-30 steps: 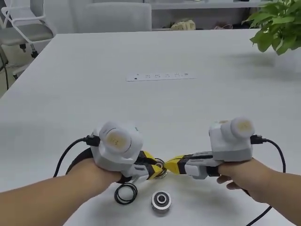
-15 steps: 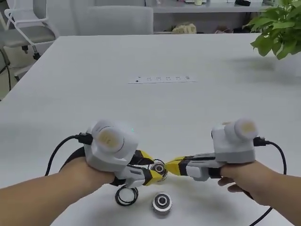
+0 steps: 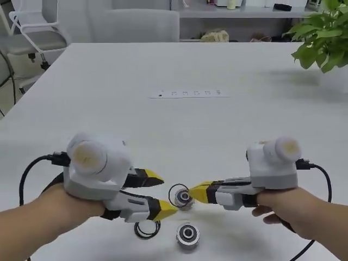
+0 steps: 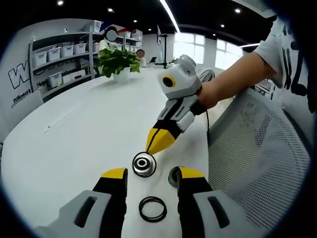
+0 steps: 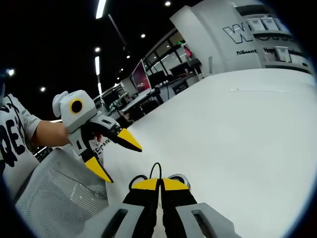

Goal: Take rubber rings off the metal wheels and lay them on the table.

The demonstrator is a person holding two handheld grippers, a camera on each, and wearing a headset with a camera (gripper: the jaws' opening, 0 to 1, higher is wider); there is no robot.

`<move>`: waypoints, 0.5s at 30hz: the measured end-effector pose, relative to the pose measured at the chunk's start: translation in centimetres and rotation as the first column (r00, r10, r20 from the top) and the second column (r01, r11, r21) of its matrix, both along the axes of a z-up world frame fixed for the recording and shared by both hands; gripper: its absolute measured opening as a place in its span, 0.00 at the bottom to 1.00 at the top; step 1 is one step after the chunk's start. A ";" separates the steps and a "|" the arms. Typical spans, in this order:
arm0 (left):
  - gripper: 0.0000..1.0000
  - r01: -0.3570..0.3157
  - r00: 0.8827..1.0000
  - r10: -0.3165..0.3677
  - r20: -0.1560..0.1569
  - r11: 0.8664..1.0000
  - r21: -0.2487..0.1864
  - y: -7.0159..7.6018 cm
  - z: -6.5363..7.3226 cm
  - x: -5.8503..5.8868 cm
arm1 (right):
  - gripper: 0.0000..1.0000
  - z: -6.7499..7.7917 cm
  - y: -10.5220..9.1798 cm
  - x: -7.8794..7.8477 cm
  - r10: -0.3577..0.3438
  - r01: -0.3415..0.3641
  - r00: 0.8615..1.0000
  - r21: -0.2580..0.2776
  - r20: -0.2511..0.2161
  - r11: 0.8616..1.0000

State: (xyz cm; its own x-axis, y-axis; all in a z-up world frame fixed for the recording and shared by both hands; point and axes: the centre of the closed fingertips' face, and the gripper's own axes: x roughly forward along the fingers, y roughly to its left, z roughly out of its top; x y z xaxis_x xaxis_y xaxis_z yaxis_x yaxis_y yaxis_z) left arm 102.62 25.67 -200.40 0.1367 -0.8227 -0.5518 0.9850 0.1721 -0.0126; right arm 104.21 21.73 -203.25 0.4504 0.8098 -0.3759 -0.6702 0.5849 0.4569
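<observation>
A large "W" begins a cut-off word on the far wall (image 4: 19, 75) in both gripper views, a smaller line beneath it is too blurred to read with any certainty, and the person's white T-shirt (image 5: 12, 144) carries bold dark letters, cut off and unreadable

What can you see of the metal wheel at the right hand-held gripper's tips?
The metal wheel is small, round and silver, with a dark band around a bright hub. It sits low over the white table; I cannot tell if it rests there. A thin black rubber ring loops off its rim, pinched in the shut right hand-held gripper, whose tips are at the wheel's edge. The open left hand-held gripper faces it, apart.
</observation>
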 end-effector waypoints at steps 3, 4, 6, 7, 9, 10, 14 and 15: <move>0.43 0.008 1.000 -0.008 0.015 1.000 -0.003 0.7 0.6 -0.7 | 0.00 0.2 0.2 0.0 0.007 -0.007 1.000 0.002 0.002 1.000; 0.44 0.005 1.000 -0.005 0.016 1.000 -0.009 1.0 0.8 -0.9 | 0.00 0.2 0.3 -0.1 0.009 -0.009 1.000 0.003 0.001 1.000; 0.45 -0.009 1.000 0.009 0.006 1.000 -0.024 1.4 1.2 -1.1 | 0.00 0.3 0.6 -0.2 0.016 -0.016 1.000 0.004 0.002 1.000; 0.46 -0.023 1.000 0.023 -0.003 0.999 -0.039 1.8 1.5 -1.2 | 0.00 0.4 0.7 -0.2 0.020 -0.020 1.000 0.004 0.002 1.000; 0.47 -0.038 0.999 0.038 -0.009 0.998 -0.051 2.3 1.8 -1.3 | 0.00 0.5 1.0 -0.3 0.028 -0.028 1.000 0.003 0.004 1.000; 0.48 -0.043 0.999 0.043 -0.009 0.998 -0.052 2.6 1.8 -1.4 | 0.00 0.6 1.1 -0.3 0.031 -0.031 1.000 0.004 0.004 1.000; 0.52 -0.069 0.998 0.069 -0.007 0.996 -0.053 3.8 1.9 -1.4 | 0.00 0.8 1.7 -0.5 0.049 -0.049 0.999 0.005 0.004 0.999; 0.53 -0.077 0.997 0.077 -0.005 0.996 -0.053 4.1 1.9 -1.4 | 0.00 0.8 1.9 -0.6 0.055 -0.055 0.998 0.005 0.003 0.998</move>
